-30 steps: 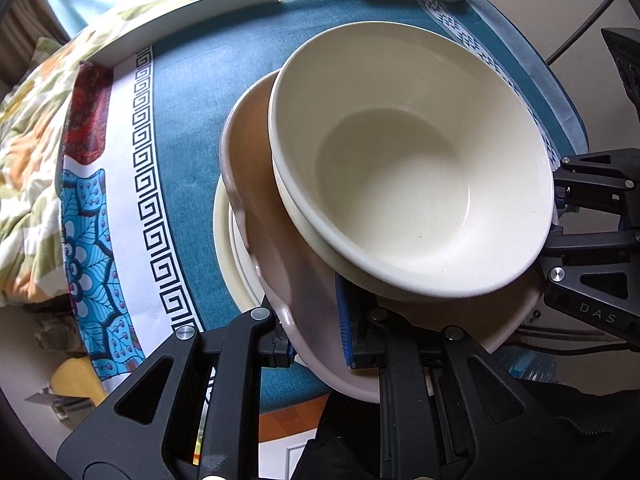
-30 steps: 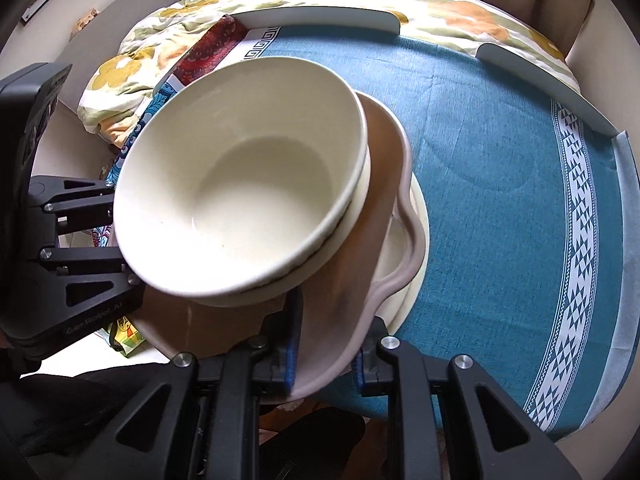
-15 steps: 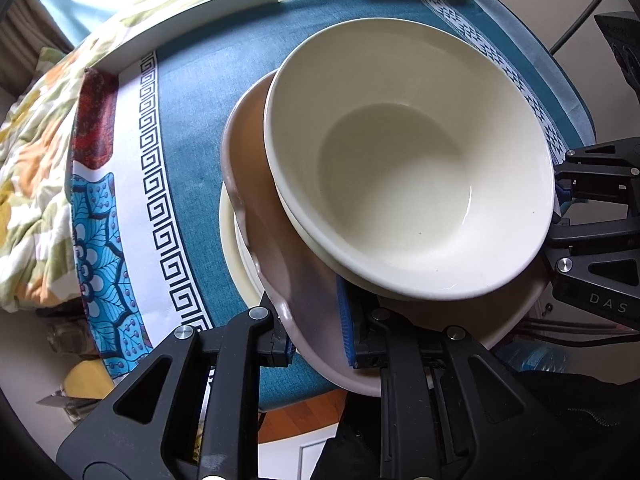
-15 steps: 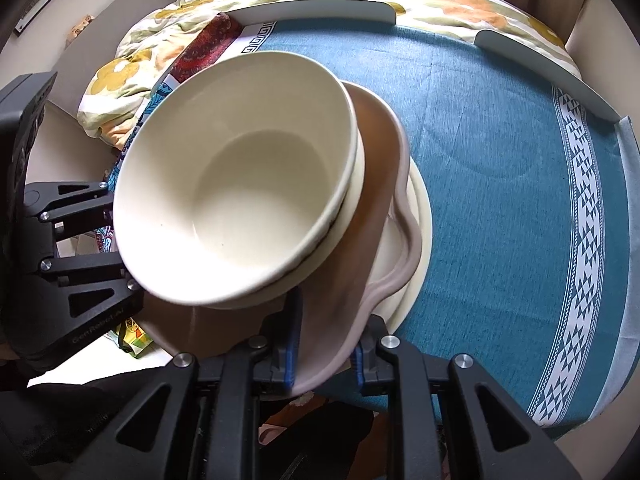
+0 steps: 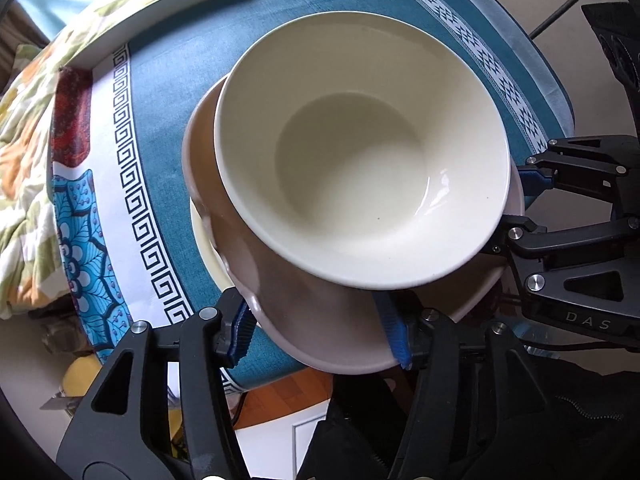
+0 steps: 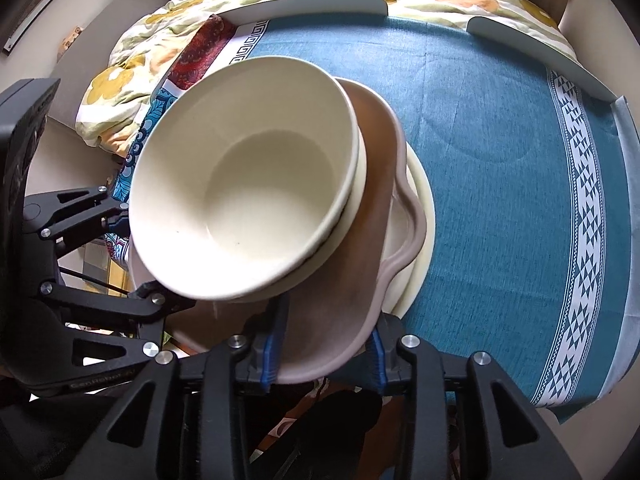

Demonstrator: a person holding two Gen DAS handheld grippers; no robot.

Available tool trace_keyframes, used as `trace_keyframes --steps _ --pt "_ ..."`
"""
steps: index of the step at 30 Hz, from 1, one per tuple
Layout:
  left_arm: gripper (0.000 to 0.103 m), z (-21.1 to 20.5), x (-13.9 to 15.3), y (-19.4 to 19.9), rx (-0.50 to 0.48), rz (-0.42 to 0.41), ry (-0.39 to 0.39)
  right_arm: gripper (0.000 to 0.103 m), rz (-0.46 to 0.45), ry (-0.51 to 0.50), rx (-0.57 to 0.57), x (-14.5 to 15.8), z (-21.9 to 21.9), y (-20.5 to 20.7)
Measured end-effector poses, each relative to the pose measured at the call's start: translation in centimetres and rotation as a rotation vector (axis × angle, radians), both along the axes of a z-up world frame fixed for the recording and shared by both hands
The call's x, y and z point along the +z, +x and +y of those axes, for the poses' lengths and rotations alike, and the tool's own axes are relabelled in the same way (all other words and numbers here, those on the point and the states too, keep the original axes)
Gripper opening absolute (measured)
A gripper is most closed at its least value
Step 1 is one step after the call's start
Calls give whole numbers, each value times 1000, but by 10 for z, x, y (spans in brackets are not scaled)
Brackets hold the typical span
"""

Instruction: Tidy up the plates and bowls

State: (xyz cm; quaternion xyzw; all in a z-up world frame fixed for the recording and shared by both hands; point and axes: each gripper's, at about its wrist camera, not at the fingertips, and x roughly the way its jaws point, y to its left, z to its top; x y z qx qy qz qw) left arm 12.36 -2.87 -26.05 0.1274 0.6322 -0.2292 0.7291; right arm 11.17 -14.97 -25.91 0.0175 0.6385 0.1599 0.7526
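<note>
1. Left wrist view: the left gripper [image 5: 320, 332] has its fingers spread apart, one on each side of the near edge of the pink plate [image 5: 280, 300], and neither blue pad presses on it.
2. Same view: a cream bowl [image 5: 360, 152] sits on the pink plate, which rests on a cream plate [image 5: 208, 256] lying on the blue tablecloth [image 5: 168, 92] near the table's front edge.
3. Same view: the right gripper [image 5: 516, 204] reaches in from the right, its fingers at the plate's rim under the bowl.
4. Right wrist view: the right gripper [image 6: 326, 344] is also apart, its blue pads flanking the pink plate [image 6: 340, 312] without clamping it.
5. Same view: two stacked cream bowls show here, the top bowl [image 6: 248, 200] nested in a lower one [image 6: 358, 184], with the cream plate [image 6: 422, 216] peeking out beneath.
6. Same view: the left gripper [image 6: 136, 256] comes in from the left at the plate's edge; a floral blanket [image 6: 168, 32] lies beyond the tablecloth [image 6: 500, 160].
</note>
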Motion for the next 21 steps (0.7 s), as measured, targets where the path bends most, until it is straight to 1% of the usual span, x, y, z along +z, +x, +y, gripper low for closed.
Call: trace_keyframes --steps 1,2,4,5,6,7,8,11,14,16,18,21 --pt "53 0 1 -1 -3 4 -1 37 1 4 -4 1 -1 0" --pt "56 -1 2 -2 -9 4 2 42 2 8 -7 3 -1 -1" --pt "65 -2 7 -4 -12 -14 23 43 5 3 -14 5 -2 -2" --pt "75 -2 9 -4 -9 -24 33 44 6 3 -19 6 -3 -3" --pt "82 0 12 -4 -2 -28 33 44 4 4 -26 8 -5 -3" --pt "84 1 15 -5 6 -26 26 49 3 5 -36 9 -8 -4" --pt "85 3 17 -6 17 -27 24 55 1 5 -48 11 -11 -5" --pt "85 8 28 -13 44 -46 32 64 -13 19 -66 20 -19 -9" --pt "85 10 41 -24 87 -75 33 65 -50 20 -69 36 -27 -18" --pt "85 11 57 -34 123 -110 34 65 -88 15 -80 52 -33 -26" --pt "85 13 79 -45 170 -158 19 65 -133 29 -103 73 -42 -34" --pt "85 17 124 -64 249 -260 -35 65 -231 33 -142 114 -55 -51"
